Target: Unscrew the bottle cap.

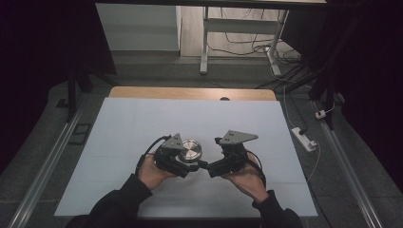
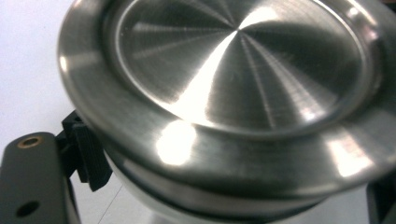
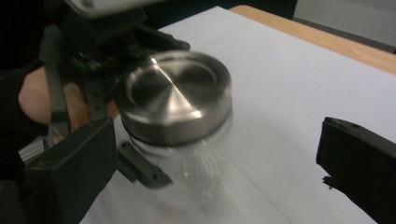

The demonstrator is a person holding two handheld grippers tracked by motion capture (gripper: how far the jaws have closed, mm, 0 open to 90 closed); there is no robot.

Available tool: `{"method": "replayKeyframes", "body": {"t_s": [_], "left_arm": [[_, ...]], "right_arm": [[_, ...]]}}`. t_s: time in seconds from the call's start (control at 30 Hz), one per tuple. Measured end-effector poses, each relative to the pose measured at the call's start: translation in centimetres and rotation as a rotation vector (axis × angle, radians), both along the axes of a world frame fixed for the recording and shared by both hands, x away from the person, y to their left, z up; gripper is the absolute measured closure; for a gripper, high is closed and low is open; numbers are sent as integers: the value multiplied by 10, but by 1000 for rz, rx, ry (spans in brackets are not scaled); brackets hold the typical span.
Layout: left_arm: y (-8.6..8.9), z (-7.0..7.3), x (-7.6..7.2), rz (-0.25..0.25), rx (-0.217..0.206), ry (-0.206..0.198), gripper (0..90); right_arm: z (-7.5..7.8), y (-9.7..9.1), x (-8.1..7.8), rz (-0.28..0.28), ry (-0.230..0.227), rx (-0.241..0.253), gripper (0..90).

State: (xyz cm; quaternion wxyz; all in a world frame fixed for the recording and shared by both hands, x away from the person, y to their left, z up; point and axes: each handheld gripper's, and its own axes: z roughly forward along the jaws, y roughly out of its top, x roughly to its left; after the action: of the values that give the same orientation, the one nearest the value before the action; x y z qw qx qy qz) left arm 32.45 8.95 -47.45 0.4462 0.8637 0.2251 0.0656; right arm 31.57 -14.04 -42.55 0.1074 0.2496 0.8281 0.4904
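With both forearms angled in from the table's near edge, my L gripper [image 1: 186,164] pinches the glass jar [image 3: 196,168] under its steel lid [image 1: 191,150] at mid-sheet, while my R gripper [image 3: 219,172] sits w/ jaws spread beside it.

brushed silver lid [image 3: 173,95] on a seemingly clear jar [image 3: 196,170]; white table cover [image 1: 142,123].

Lab: curtained test table [image 1: 142,118], floor cables [image 1: 247,47]
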Motion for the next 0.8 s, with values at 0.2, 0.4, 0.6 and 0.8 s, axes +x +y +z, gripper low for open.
{"method": "replayKeyframes", "body": {"t_s": [0.2,0.4,0.6,0.8], "left_arm": [[0,0,0,-2,3,-2,146],[-2,1,-1,-21,18,-12,146],[-5,2,-3,-32,10,-12,146],[-6,5,-5,-63,6,-14,146]], "right_arm": [[4,16,0,30,-16,-11,0],[0,29,4,65,-4,-8,45],[-4,38,7,100,-4,-28,117],[-3,39,7,131,-1,-9,185]]}}
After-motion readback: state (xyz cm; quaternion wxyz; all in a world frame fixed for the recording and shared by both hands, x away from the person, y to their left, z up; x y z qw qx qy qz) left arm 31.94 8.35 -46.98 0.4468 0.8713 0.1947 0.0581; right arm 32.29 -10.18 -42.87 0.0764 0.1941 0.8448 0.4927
